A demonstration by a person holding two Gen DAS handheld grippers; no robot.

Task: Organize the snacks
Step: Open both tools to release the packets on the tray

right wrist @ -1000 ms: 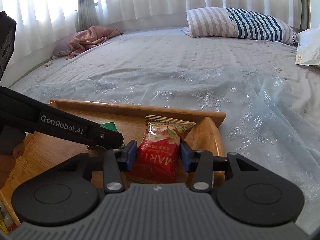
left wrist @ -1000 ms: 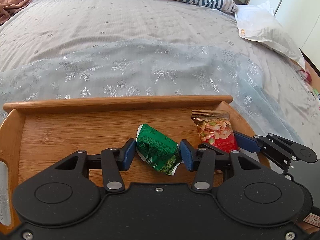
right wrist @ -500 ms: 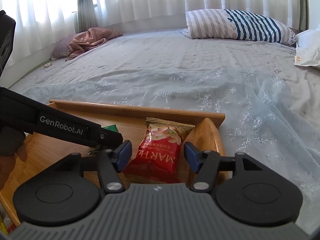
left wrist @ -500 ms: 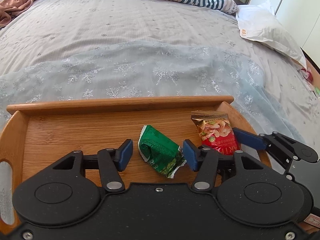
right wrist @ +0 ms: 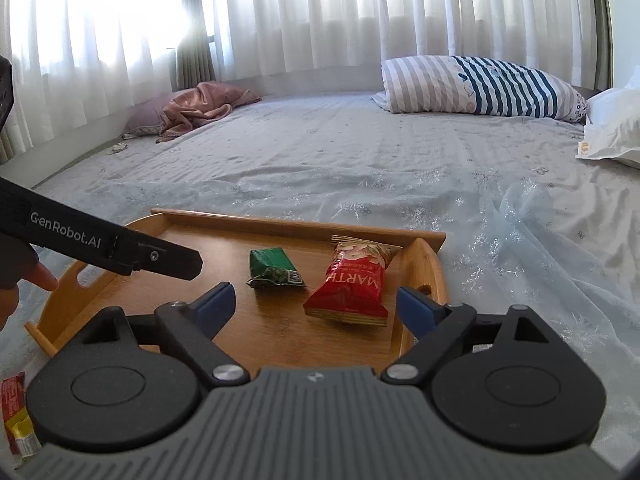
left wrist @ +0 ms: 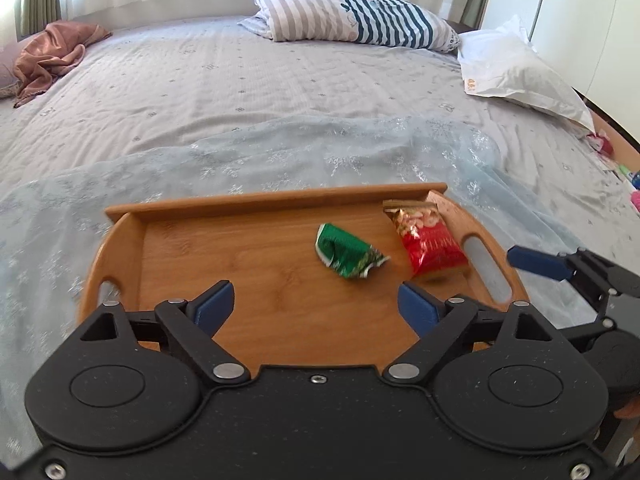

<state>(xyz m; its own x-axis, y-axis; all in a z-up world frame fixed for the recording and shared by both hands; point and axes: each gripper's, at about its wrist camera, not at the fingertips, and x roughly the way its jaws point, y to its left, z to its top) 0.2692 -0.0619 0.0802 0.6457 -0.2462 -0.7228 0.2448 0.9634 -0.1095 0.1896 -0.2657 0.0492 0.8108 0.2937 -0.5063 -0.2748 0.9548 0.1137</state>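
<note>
You see a smooth, matt bamboo-grained wooden tray (left wrist: 256,264) on sheer, shimmery snowflake-print cloth (left wrist: 360,160). The green snack packet (left wrist: 346,252) is crinkled glossy foil; the red snack packet (right wrist: 352,288) is shiny plastic film.

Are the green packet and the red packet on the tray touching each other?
Apart. The right wrist view shows bare tray wood between the green packet and the red packet.
</note>
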